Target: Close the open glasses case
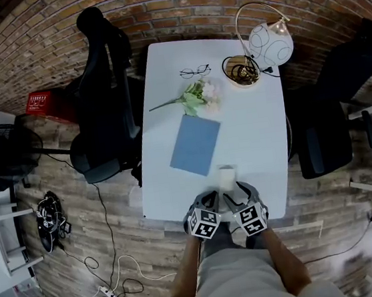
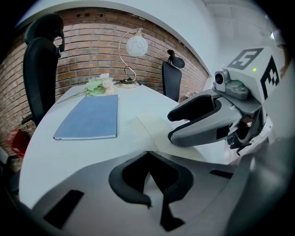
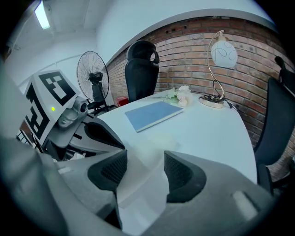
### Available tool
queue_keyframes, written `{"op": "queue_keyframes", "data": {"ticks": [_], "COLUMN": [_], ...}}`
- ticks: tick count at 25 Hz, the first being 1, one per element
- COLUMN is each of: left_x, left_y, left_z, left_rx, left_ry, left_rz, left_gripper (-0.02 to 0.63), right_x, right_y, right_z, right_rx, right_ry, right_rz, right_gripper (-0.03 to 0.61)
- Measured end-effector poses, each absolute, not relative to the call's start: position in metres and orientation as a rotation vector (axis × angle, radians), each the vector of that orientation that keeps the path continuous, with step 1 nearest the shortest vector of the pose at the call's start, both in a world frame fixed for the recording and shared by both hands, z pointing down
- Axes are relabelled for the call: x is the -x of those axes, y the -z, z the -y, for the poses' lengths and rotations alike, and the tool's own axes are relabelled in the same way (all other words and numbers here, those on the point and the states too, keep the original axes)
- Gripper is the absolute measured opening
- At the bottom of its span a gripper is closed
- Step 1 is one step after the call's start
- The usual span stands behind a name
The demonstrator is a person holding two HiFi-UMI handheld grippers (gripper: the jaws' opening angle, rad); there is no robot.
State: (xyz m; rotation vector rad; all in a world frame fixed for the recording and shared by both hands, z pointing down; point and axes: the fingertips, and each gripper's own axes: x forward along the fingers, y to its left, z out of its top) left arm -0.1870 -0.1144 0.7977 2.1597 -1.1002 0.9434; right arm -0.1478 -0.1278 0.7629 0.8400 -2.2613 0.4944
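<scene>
**Desk:** Where was the case on your feed?

**Operator:** In the head view I had the white glasses case (image 1: 227, 176) near the front edge of the table (image 1: 258, 135). It sat just ahead of both grippers and just beside the near corner of the blue notebook (image 1: 195, 144).

**Desk:** And the two grippers?

**Operator:** My left gripper (image 2: 148, 156) was clenched. Its dark pads met at the tips with nothing between them, and the case lay a little ahead and to its right. My right gripper (image 3: 145, 160) was released, with its jaws standing apart and the pale case lying in the gap between them. I couldn't tell whether either pad was touching it.

**Desk:** Was the lid up or down?

**Operator:** I couldn't say. It was white on a white tabletop, and none of my views showed the hinge line clearly.

**Desk:** What else was on the table?

**Operator:** The flowers (image 1: 196, 96) lay just past the far end of the notebook, and the spectacles (image 1: 195, 71) lay beyond them near the far edge. The lamp (image 1: 271, 44), with its round white shade, stood at the far right corner. All of that was well apart from the case. A black chair (image 1: 102, 94) stood beside the table's left side.
</scene>
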Motion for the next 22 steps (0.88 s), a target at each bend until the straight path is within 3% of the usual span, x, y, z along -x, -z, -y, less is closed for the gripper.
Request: {"op": "queue_keyframes", "data": {"ticks": [22], "left_x": [0.199], "left_y": [-0.790], "left_z": [0.114], "left_rx": [-2.140], "left_ry": [-0.925], "left_rz": [1.184], "left_gripper": [0.003], "right_x": [0.149], "right_y": [-0.760], "right_z": [0.127], "right_rx": [-0.837], "right_ry": [-0.476], "right_rz": [2.253], "right_gripper": [0.253]}}
